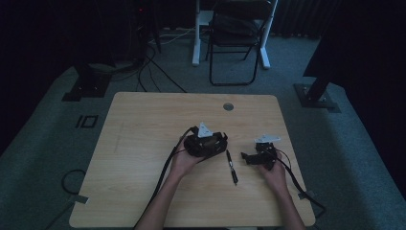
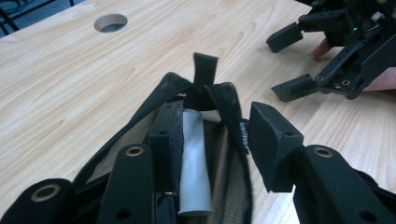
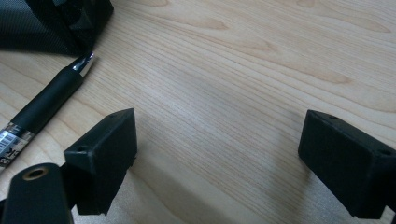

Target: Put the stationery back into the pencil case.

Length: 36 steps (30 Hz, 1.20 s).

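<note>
Here: open black pouch point(image 2: 224, 140) holds grey tube point(image 2: 194, 168); left tongs point(image 2: 215, 135) spread over it; right tongs point(image 3: 219, 154) spread, empty.

I see a light wood-grain worktop point(image 1: 143, 143) with rounded corners standing on grey carpet. A round cable hole point(image 1: 228, 106) sits near its far edge, right of centre. A black zip pouch point(image 1: 207, 143) lies near the middle of the worktop, its mouth open, and I can make out a grey tube-shaped thing point(image 2: 194, 168) inside it. Just right of the pouch a black pen point(image 1: 231, 166) lies flat on the wood, running near to far, its metal tip toward the pouch.
</note>
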{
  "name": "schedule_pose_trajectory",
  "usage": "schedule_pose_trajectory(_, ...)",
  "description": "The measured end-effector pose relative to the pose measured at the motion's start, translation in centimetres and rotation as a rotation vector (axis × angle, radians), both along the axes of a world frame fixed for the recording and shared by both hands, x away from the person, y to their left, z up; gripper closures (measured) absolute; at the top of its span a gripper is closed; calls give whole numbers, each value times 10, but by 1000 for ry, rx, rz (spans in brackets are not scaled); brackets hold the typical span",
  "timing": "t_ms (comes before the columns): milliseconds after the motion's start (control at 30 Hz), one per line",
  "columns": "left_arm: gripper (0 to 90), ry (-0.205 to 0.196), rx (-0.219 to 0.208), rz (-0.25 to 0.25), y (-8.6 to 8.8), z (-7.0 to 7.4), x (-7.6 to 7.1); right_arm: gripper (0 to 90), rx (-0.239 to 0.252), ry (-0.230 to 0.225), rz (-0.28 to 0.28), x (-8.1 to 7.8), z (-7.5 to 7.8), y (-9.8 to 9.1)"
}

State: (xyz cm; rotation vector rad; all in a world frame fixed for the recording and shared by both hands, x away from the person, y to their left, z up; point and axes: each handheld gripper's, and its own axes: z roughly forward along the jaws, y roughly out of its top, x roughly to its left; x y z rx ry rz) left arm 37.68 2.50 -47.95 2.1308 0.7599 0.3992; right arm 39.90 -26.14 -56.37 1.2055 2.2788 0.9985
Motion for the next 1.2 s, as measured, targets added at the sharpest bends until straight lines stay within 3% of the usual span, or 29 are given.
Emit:
schedule_pose_trajectory(600,544,-24,-10,-55,-21,7,-15,117,1,3,-1,0,0,0)
schedule_pose_trajectory(900,542,-22,13,-91,-38,1,-22,117,1,3,-1,0,0,0)
schedule_pose_trajectory(1200,547,-36,27,-79,-49,-4,-25,117,1,2,0,0,0,0)
